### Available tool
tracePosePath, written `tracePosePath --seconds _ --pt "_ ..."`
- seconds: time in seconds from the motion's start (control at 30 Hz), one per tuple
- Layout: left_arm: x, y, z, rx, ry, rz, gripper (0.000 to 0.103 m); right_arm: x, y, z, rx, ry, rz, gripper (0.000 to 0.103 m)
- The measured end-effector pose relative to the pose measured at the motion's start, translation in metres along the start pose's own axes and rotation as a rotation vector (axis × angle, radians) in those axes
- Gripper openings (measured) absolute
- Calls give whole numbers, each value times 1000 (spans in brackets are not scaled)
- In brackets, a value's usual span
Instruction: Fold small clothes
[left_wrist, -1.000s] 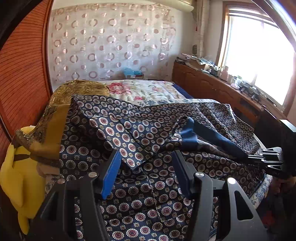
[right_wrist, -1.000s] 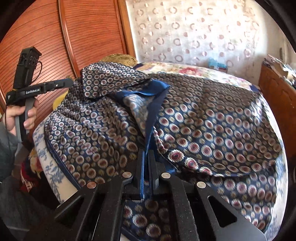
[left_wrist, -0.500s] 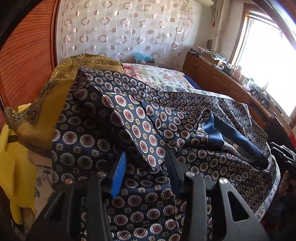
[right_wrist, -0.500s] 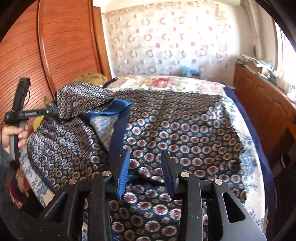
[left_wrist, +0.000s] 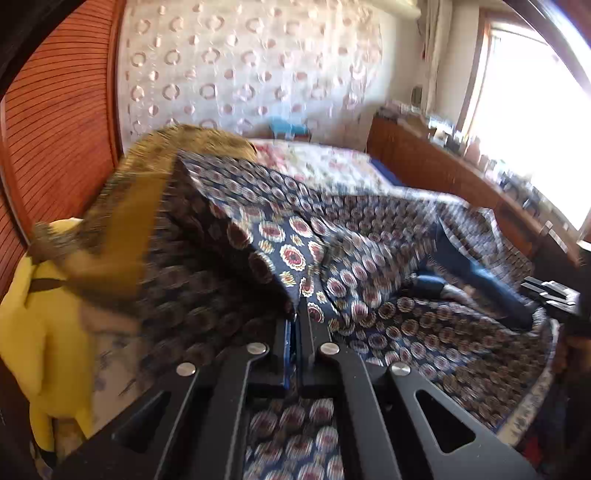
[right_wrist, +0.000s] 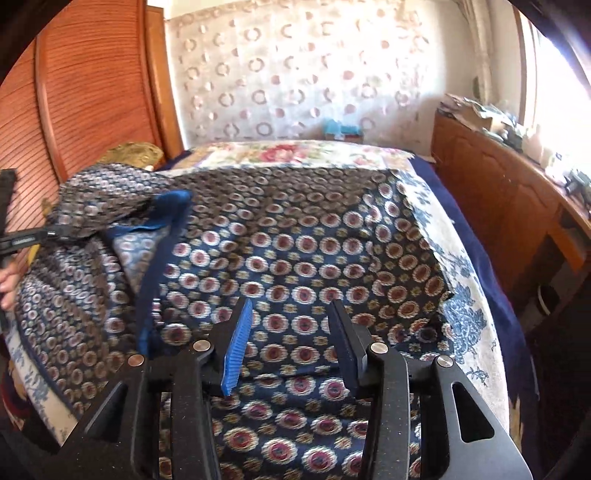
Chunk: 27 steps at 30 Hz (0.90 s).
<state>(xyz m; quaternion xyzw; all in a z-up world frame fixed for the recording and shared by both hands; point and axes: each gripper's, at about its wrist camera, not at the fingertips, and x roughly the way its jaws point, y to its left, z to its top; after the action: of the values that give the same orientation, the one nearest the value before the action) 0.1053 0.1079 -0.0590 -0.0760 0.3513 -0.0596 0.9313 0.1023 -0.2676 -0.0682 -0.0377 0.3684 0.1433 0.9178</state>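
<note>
Wardrobe panelling (left_wrist: 48, 140) of ribbed reddish wood fills the left edge of the left wrist view, with a yellow plush toy (left_wrist: 33, 325) low beside it and an olive-gold fringed cloth (left_wrist: 147, 177) draped just to its right. Next comes the patterned garment (left_wrist: 388, 288), navy with red and cream medallions and a plain blue trim, spread over most of the near half of the bed (left_wrist: 332, 162). The left gripper (left_wrist: 295, 325) has its two fingers pressed together on a corner of that garment, and the pinched corner rises as a peaked flap above them; the view is motion-blurred. Further right, a wooden sideboard (left_wrist: 443, 173) runs under a bright window (left_wrist: 535, 110), and the tip of the other tool shows at the right edge.

In the right wrist view the left gripper appears far left, held in a hand (right_wrist: 9, 284), with the garment's lifted corner and blue trim trailing from it. The right gripper (right_wrist: 291, 332) hovers over the flat middle of the garment, its fingers spread wide, blue pad (right_wrist: 236, 354) on the left one, nothing between them. To the right the floral bedspread (right_wrist: 461, 295) shows past the garment's edge, then the sideboard. A curtain (right_wrist: 295, 74) with ring motifs hangs behind the bed.
</note>
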Motion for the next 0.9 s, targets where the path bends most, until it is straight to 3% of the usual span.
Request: tracePosePath --seconds 0.2,0.33,0.5,0.63,0.8,0.9 --pt "-47 39 -22 -61 -30 52 0 0 -6 -2 19 8 -15 43" --pt "-42 56 -32 -82 10 85 0 0 -6 -1 20 -4 -25 43" --pt "-40 57 -41 -90 31 63 4 -8 -13 -3 41 -11 -35 43" --pt "-47 47 -40 -59 11 59 37 -20 -29 -7 66 -17 -57 46" --pt "-56 39 -38 -40 -12 47 54 -35 -56 -12 117 -23 -87 48" --pt "-51 38 -40 -40 -1 48 56 -33 -70 -13 156 -2 -71 52"
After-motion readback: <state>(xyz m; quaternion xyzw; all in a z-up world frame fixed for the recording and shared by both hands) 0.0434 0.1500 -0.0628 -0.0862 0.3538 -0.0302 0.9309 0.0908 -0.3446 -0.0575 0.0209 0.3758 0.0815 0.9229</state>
